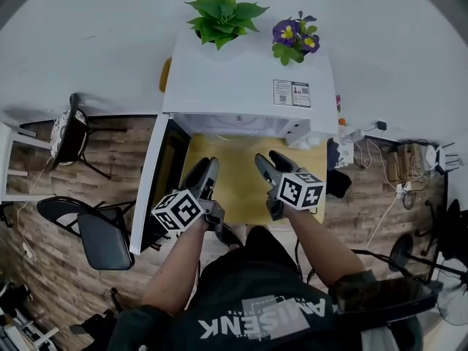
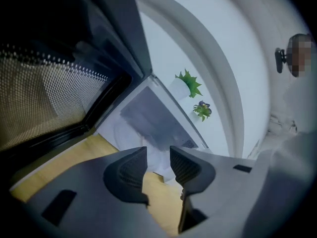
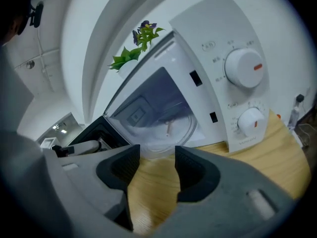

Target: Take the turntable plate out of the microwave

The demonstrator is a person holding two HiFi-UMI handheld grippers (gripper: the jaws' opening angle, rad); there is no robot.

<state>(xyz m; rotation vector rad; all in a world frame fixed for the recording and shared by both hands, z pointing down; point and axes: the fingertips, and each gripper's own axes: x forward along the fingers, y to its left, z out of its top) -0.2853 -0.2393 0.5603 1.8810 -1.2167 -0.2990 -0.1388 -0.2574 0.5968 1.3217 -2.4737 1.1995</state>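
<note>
While the microwave (image 3: 218, 100) is standing open, the left gripper (image 2: 158, 155) and right gripper (image 3: 157, 152) are being held spread and empty, with the turntable plate (image 3: 166, 132) still inside, ahead of them.

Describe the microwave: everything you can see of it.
The microwave is a white box standing on a light wooden table. Its dark door, with a mesh window, is swung wide open at the head view's left. The front panel carries an upper knob and a lower knob, round, white, red-marked. A clear glass turntable plate lies inside. On top sit a label, a green plant and a purple-flowered plant.
</note>
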